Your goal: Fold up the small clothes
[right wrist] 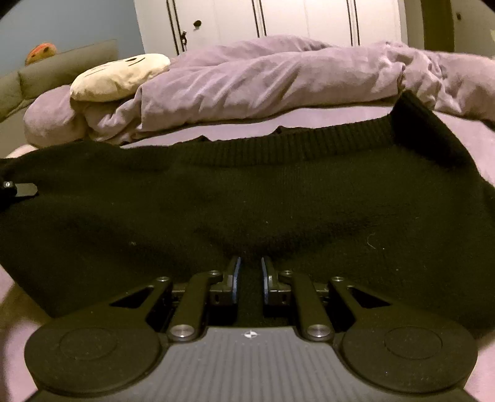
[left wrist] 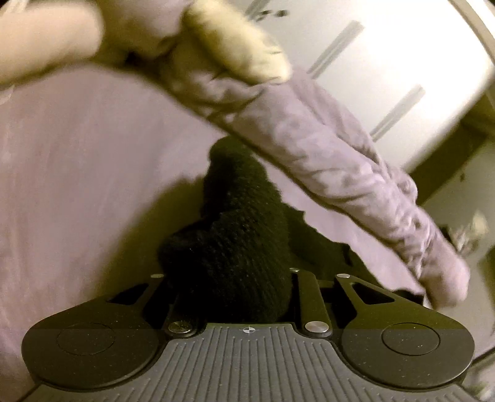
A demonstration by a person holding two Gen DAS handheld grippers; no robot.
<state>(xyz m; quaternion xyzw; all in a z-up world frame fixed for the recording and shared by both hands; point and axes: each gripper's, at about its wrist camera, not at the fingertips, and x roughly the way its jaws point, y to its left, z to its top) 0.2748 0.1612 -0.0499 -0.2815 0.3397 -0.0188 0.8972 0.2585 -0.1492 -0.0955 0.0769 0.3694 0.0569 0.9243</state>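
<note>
A black knit sweater (right wrist: 247, 191) lies spread on a lilac bed sheet (right wrist: 464, 130), its ribbed hem toward the far side. My right gripper (right wrist: 250, 272) rests on its near edge with the fingers (right wrist: 234, 275) nearly together and black knit between them. In the left wrist view, a bunched part of the same sweater (left wrist: 235, 222) fills the space between the fingers of my left gripper (left wrist: 230, 297), which are hidden under the fabric. The left gripper's tip (right wrist: 21, 189) shows at the sweater's left edge in the right wrist view.
A rumpled lilac duvet (right wrist: 263, 83) lies across the far side of the bed, with a cream plush pillow (right wrist: 120, 77) on it. The duvet (left wrist: 324, 148) crosses the left wrist view diagonally. White wardrobe doors (right wrist: 278, 21) stand behind the bed.
</note>
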